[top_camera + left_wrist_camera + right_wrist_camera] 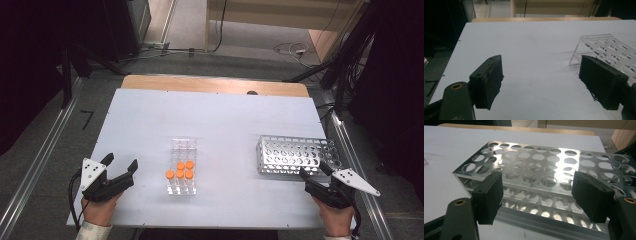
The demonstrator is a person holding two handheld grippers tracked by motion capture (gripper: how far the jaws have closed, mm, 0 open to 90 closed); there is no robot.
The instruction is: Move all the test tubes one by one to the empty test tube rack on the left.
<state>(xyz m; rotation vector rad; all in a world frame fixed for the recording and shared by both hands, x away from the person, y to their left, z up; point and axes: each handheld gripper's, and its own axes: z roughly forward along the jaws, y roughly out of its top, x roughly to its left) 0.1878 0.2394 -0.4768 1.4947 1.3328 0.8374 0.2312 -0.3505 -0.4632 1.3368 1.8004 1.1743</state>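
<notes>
White table (150, 125) top with a tan wood strip along its far edge; dark grey floor around it. Clear rack (183, 167) near the front edge holds five tubes with orange caps (180, 170); metal rack (295, 155) at the right edge is shiny silver, patterned with rows of round holes. Left gripper (121, 165) and right gripper (312, 171) are black, each topped by a light grey plate with dark dots.

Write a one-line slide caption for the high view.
Two open hand-held grippers, left gripper and right gripper, flank a clear rack of five orange-capped tubes and an empty metal rack.
</notes>
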